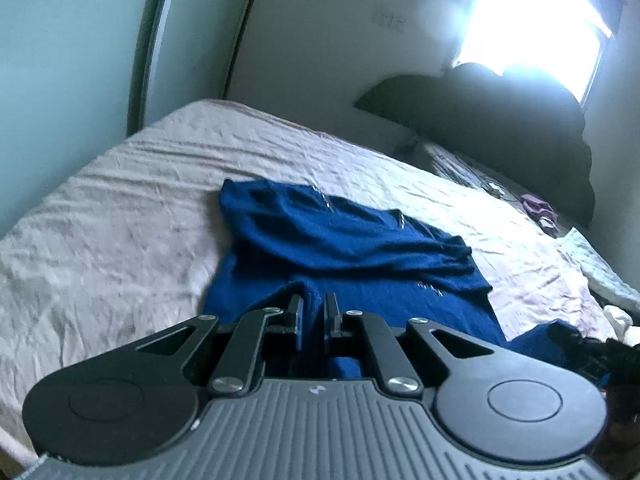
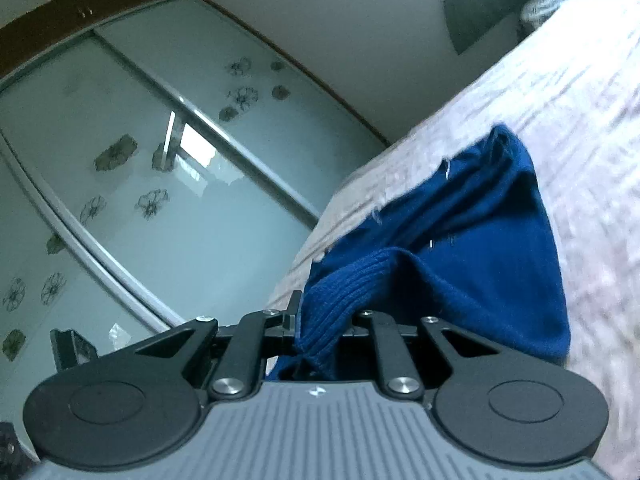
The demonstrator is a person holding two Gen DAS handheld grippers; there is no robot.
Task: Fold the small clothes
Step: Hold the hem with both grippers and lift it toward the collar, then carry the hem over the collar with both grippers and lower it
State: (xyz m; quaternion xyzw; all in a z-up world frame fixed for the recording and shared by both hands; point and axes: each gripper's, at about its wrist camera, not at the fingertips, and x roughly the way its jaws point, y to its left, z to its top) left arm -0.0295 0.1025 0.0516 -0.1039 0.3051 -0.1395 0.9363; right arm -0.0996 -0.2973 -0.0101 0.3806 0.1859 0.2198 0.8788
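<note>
A dark blue knitted sweater (image 1: 340, 240) lies rumpled on the bed's wrinkled pale sheet (image 1: 120, 208). Left gripper (image 1: 313, 312) and right gripper (image 2: 320, 320) each pinch its fabric, which hides the right one's fingers; both frames are blurred.

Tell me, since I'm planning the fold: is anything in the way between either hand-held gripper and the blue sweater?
No. The left hand-held gripper and the right hand-held gripper each already pinch the blue sweater, which lies partly on the bed sheet.
</note>
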